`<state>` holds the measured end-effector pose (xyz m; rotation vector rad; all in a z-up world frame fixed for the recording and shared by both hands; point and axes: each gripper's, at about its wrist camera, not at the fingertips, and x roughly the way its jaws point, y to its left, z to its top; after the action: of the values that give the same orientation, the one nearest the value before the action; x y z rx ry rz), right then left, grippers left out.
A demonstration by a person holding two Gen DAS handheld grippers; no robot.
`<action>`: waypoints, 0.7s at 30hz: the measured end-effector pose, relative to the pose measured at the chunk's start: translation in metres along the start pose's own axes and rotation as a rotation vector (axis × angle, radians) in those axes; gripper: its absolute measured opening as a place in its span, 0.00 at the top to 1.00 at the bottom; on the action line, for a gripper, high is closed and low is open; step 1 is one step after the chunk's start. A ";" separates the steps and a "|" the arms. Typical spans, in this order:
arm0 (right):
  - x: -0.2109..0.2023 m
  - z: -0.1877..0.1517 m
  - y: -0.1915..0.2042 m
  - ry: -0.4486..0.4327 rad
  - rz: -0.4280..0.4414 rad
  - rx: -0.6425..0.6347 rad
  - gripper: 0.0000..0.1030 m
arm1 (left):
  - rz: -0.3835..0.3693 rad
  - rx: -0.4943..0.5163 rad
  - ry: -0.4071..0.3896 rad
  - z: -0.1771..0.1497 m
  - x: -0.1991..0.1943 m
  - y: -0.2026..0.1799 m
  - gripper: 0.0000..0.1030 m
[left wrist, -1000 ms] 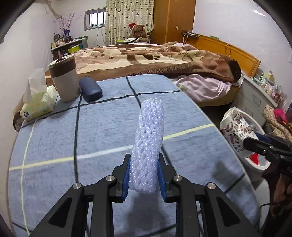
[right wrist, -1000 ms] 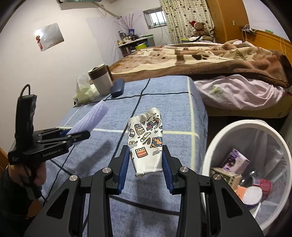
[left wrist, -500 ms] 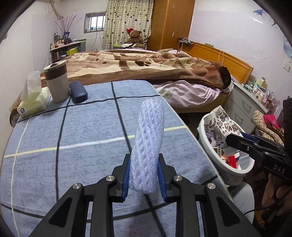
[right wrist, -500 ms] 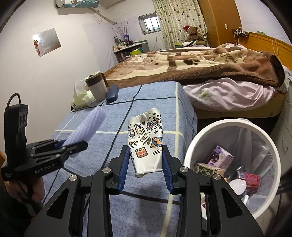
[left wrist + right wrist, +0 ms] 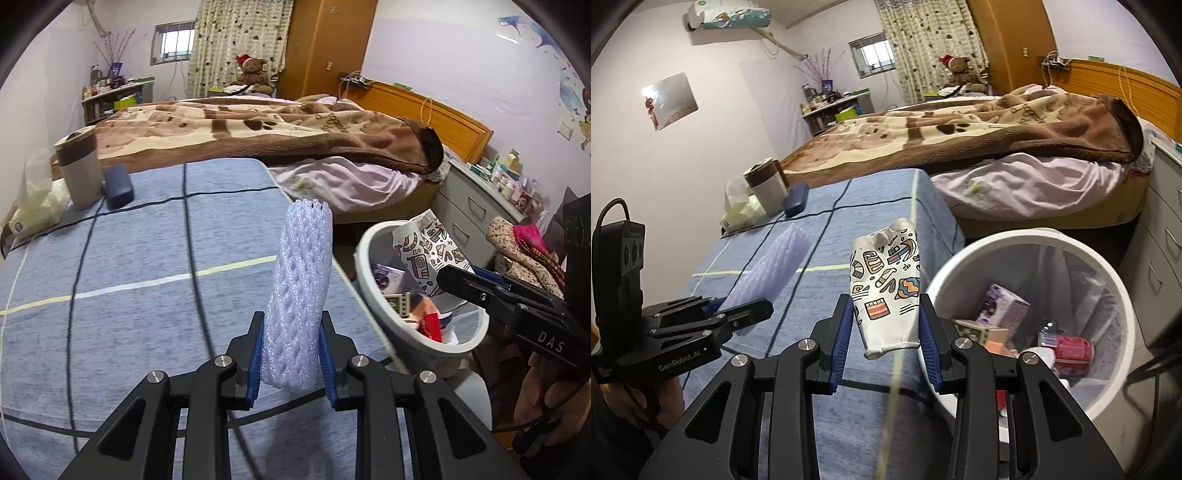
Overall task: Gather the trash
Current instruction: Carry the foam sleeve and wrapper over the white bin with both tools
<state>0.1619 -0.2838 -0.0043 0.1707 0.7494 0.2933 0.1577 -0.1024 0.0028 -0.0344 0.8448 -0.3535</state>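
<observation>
My left gripper (image 5: pixel 291 360) is shut on a white foam net sleeve (image 5: pixel 301 291) and holds it upright above the blue table's right edge. My right gripper (image 5: pixel 884 339) is shut on a crushed paper cup with cartoon prints (image 5: pixel 886 291), held at the table edge just left of the white trash bin (image 5: pixel 1100 266). In the left wrist view the paper cup (image 5: pixel 424 247) hangs over the bin's (image 5: pixel 373 291) opening. The bin holds several pieces of trash. The left gripper with the foam sleeve (image 5: pixel 764 280) also shows in the right wrist view.
On the blue table (image 5: pixel 129 295), at the far left, stand a tissue pack (image 5: pixel 33 210), a grey-brown canister (image 5: pixel 79 170) and a dark blue case (image 5: pixel 118 186). A bed with a brown blanket (image 5: pixel 258 129) lies behind. Grey drawers (image 5: pixel 469 210) stand right of the bin.
Both grippers have moved right toward the bin with their loads still held. The bin now looms closer in both views, and the paper cup is over its opening.
</observation>
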 end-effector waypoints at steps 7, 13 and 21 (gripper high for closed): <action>-0.009 -0.004 -0.022 -0.013 -0.044 0.049 0.65 | -0.052 0.055 0.019 0.006 0.016 -0.036 0.74; -0.019 -0.006 -0.047 -0.028 -0.090 0.099 0.65 | -0.096 0.110 0.035 0.013 0.031 -0.068 0.74; -0.026 -0.013 -0.070 -0.031 -0.130 0.150 0.65 | -0.135 0.156 0.060 0.019 0.055 -0.099 0.74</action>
<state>0.1494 -0.3572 -0.0146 0.2662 0.7485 0.1109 0.1761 -0.2153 -0.0073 0.0650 0.8737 -0.5484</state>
